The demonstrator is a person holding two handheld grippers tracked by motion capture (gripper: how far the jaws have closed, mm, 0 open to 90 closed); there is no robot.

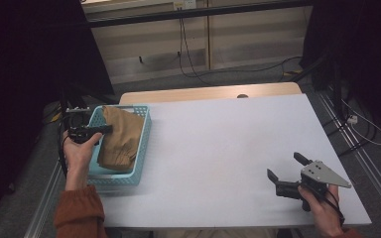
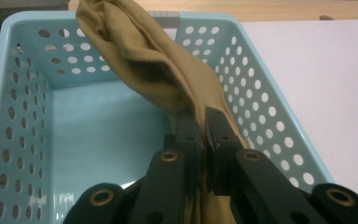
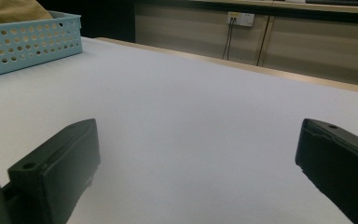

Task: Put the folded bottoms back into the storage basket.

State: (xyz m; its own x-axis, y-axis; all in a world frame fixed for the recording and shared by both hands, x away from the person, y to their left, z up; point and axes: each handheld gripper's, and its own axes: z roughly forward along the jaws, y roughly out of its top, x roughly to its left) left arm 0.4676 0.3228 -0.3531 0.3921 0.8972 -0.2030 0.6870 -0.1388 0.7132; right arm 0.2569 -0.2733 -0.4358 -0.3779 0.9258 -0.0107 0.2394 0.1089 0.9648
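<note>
A tan cloth (image 1: 120, 137) lies bunched in a light blue perforated basket (image 1: 144, 148) at the table's left side. My left gripper (image 1: 107, 129) reaches over the basket's left rim and is shut on a fold of the cloth. In the left gripper view the tan cloth (image 2: 168, 70) runs up from between the closed jaws of my left gripper (image 2: 201, 122) toward the far wall of the basket (image 2: 23, 93). My right gripper (image 1: 286, 167) rests open near the table's front right, with nothing between the jaws. The right gripper (image 3: 196, 154) faces bare white table.
The white table top (image 1: 218, 144) stretches between basket and right gripper. A wooden strip (image 1: 208, 92) edges its far side. Cables (image 1: 188, 59) trail on the floor beyond, by a wall with a socket (image 3: 241, 18). In the right gripper view the basket (image 3: 28, 42) sits at far left.
</note>
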